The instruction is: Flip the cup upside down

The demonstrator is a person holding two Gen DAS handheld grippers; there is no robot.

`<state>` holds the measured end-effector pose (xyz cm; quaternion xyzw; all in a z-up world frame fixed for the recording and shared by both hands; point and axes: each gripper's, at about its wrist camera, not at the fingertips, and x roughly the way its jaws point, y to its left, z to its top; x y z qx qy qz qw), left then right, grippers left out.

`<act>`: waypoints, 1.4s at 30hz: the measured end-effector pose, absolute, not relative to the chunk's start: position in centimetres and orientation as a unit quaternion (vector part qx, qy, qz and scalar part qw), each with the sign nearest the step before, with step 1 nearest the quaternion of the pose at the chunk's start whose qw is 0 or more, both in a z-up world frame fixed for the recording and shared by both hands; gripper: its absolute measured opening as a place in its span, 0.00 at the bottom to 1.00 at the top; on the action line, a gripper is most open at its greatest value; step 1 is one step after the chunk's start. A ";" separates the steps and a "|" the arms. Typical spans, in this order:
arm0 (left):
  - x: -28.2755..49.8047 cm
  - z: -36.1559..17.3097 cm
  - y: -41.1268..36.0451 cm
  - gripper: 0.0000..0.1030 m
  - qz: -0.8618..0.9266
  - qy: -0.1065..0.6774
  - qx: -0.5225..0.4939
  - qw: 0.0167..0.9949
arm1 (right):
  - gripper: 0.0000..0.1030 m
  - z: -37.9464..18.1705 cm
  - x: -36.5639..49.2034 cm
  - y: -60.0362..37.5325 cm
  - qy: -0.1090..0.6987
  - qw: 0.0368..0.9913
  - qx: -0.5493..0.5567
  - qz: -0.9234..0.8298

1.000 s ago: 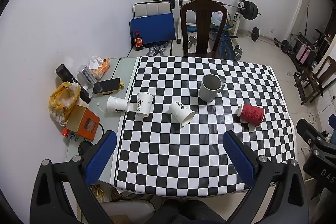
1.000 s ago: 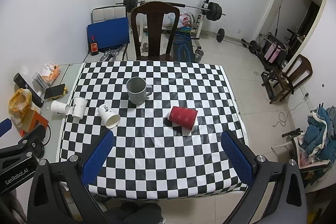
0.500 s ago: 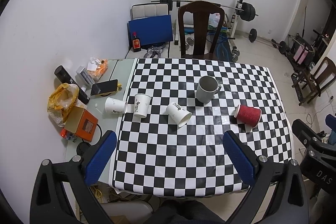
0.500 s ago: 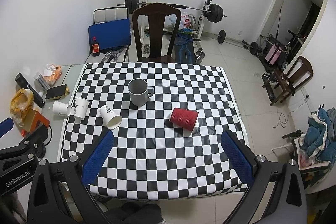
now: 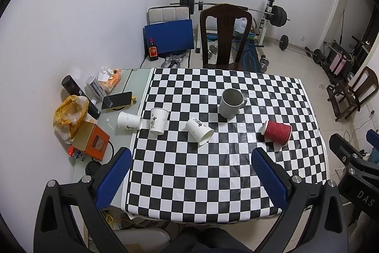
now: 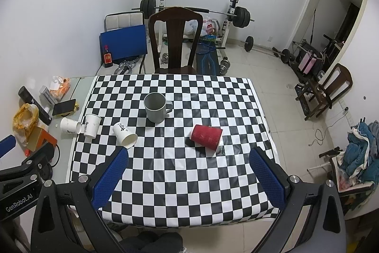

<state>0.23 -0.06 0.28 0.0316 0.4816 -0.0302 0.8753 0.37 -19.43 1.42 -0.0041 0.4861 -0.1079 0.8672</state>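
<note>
Both tools, left and right, gape empty above the upright grey mug.

Left gripper: I hold it raised, jaws spread wide, blue pads facing each other with nothing between. Right gripper: same pose, jaws wide apart, blue pads bare. In the right wrist view my left unit appears at the lower left edge, beside the right.
</note>
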 end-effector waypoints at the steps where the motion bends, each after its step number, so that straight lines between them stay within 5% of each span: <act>1: 0.2 0.3 0.0 1.00 -0.030 0.481 0.032 0.876 | 1.00 1.6 0.5 -19.3 0.486 0.867 -0.004 -0.108; 36: 1.3 1.6 0.5 1.00 -0.029 0.477 0.028 0.878 | 1.00 3.3 1.3 -19.2 0.486 0.868 0.003 -0.101; 42: 4.1 1.0 -1.0 1.00 0.004 0.469 0.087 0.879 | 1.00 2.0 3.6 -20.4 0.496 0.862 0.003 -0.104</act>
